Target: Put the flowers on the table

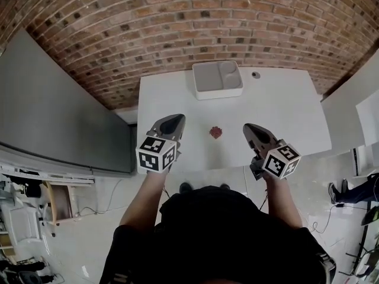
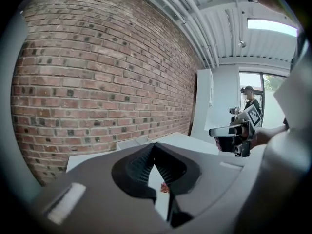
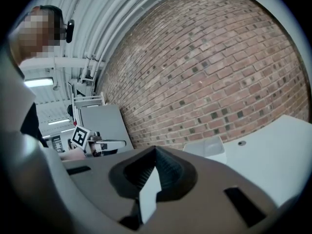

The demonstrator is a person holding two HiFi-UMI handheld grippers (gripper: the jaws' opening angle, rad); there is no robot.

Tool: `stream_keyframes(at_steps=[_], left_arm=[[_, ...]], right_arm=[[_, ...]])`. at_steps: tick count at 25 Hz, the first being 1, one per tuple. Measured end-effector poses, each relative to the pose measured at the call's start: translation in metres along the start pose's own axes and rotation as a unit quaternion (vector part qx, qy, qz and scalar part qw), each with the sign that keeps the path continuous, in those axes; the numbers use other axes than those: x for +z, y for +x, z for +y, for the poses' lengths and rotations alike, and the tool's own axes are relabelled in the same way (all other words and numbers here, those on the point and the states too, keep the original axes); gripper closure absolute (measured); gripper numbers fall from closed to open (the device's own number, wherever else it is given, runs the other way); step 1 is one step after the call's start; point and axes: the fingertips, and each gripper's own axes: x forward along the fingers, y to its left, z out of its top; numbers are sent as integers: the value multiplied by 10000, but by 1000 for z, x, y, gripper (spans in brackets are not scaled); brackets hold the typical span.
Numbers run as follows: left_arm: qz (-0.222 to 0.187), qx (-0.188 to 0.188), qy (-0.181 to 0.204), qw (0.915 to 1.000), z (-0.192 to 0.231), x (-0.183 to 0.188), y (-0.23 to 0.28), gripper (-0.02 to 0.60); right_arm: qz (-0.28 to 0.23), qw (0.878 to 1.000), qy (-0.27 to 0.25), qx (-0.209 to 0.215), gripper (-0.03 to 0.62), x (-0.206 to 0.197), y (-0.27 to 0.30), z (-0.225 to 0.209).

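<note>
1. Already on the white table (image 1: 284, 111) lies a small red flower (image 1: 215, 132), on the near half between the two grippers and touching neither.
2. Left gripper (image 1: 173, 122): its jaws are clenched tip to tip with nothing in them. In the left gripper view the flower (image 2: 165, 187) shows only as a red speck on the tabletop below the meeting tips.
3. Right gripper (image 1: 251, 129): its jaws are likewise pressed together and empty, as the right gripper view shows (image 3: 156, 150).
4. Judged from how things lie, the placing looks done for this bloom. No other flower is visible, and the white divided tray (image 1: 217, 78) at the far edge appears empty, so I cannot tell whether more are left to set down.
5. Edges: the flower sits fairly near the table's front edge, yet well in from both side edges.
6. Open room: bare tabletop lies between flower and tray and off to the right. A small round fitting (image 1: 255, 74) sits just beside the tray. A grey panel (image 1: 53, 117) bounds the left side, and the brick wall (image 1: 177, 16) closes off the far end.
</note>
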Motion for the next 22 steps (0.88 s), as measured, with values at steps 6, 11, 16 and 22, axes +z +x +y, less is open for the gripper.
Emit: stream_keyframes(at_steps=[6, 11, 16, 22], left_arm=[[-222, 96, -425, 9988, 29, 7, -15, 572], [-305, 71, -537, 9981, 34, 8, -16, 571], [-358, 29, -546, 9979, 31, 10, -12, 571], [-423, -4, -476, 9980, 27, 16, -9, 572]], right_arm=[[-315, 9984, -465, -43, 586, 25, 4, 17], [-212, 9967, -786, 38, 585, 25, 6, 31], [-180, 9971, -740, 32, 586, 23, 5, 30], [-234, 9968, -766, 40, 586, 25, 2, 28]])
